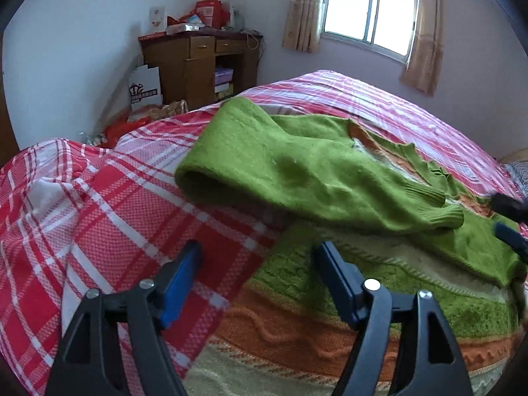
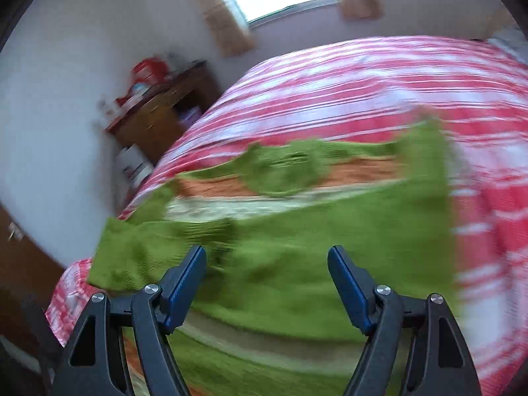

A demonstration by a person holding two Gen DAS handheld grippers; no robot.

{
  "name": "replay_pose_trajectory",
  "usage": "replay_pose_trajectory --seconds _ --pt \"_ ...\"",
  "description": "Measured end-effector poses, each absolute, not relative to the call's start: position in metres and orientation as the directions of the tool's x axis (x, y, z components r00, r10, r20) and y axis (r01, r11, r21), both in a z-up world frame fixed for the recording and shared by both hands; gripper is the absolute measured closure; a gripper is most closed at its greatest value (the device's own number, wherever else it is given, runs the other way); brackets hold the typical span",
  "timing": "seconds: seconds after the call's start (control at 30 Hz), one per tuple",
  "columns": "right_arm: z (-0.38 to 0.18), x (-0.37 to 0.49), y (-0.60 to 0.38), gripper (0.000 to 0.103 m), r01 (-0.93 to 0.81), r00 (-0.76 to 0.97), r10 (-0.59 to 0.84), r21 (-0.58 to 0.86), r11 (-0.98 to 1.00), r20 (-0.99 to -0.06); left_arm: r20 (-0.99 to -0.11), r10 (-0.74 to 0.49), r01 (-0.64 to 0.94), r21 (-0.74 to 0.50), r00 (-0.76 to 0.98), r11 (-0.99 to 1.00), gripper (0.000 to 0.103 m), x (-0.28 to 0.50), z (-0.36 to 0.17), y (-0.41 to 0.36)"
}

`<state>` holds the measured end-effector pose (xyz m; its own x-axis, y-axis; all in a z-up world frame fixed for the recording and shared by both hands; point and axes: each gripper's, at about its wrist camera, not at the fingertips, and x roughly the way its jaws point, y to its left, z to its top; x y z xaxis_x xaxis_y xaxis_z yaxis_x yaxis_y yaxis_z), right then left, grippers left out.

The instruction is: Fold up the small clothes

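Note:
A small green knit sweater (image 1: 307, 171) with orange and cream stripes lies on the red plaid bed cover (image 1: 99, 204). One sleeve is folded across its body, cuff (image 1: 445, 217) to the right. My left gripper (image 1: 257, 257) is open and empty, just above the sweater's striped lower left edge. My right gripper (image 2: 267, 264) is open and empty over the sweater (image 2: 280, 241); that view is motion-blurred. The right gripper's tips also show at the right edge of the left wrist view (image 1: 508, 221).
The bed cover (image 2: 363, 76) spreads wide beyond the sweater. A brown wooden desk (image 1: 201, 62) with red boxes stands against the far wall, with bags on the floor beside it. A curtained window (image 1: 369, 6) is behind the bed.

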<state>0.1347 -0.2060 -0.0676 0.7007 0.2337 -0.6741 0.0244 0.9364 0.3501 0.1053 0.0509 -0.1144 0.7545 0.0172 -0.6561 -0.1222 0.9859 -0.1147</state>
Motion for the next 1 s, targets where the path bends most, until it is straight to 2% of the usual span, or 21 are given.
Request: replay_pose_trajectory --seconds 0.13,0.27,0.3,0.33,0.4,0.43,0.7,0.87,1.0 --pt "-0.085 0.166 -0.165 0.026 0.012 0.642 0.22 0.296 0.955 -0.734 -0.645 -0.017 -0.102 -0.146 0.764 0.984 0.022 0.103 -0.116 0.058" --pt "-0.096 0.174 -0.145 0.027 -0.006 0.655 0.165 0.213 0.977 -0.738 -0.644 -0.014 -0.092 -0.131 0.765 0.987 0.018 0.105 -0.116 0.054" --pt "-0.096 0.175 -0.137 0.046 -0.039 0.65 0.166 0.185 0.982 -0.742 -0.644 -0.011 -0.093 -0.127 0.765 0.988 0.017 0.106 -0.116 0.054" --pt "-0.096 0.175 -0.134 0.078 -0.053 0.647 0.155 0.159 0.986 -0.746 -0.646 -0.011 -0.09 -0.123 0.764 0.988 0.014 0.106 -0.116 0.053" --pt "-0.094 0.174 -0.126 0.085 -0.074 0.658 0.124 0.101 0.992 -0.743 -0.647 -0.019 -0.079 -0.123 0.763 0.989 0.011 0.108 -0.116 0.051" --pt "-0.092 0.174 -0.125 0.094 -0.08 0.663 0.123 0.094 0.992 -0.738 -0.646 -0.019 -0.079 -0.123 0.763 0.989 0.011 0.108 -0.116 0.051" --pt "-0.034 0.158 -0.144 0.097 -0.064 0.779 0.107 0.091 0.994 -0.618 -0.647 -0.017 -0.08 -0.12 0.762 0.99 0.011 0.109 -0.117 0.051" --pt "0.009 0.135 -0.181 0.097 0.003 0.839 0.004 0.012 1.0 -0.544 -0.649 -0.013 -0.082 -0.116 0.761 0.99 0.011 0.109 -0.117 0.05" --pt "0.013 0.117 -0.232 0.097 0.097 0.829 -0.108 -0.049 0.994 -0.549 -0.65 -0.004 -0.087 -0.108 0.76 0.99 0.011 0.11 -0.118 0.049"
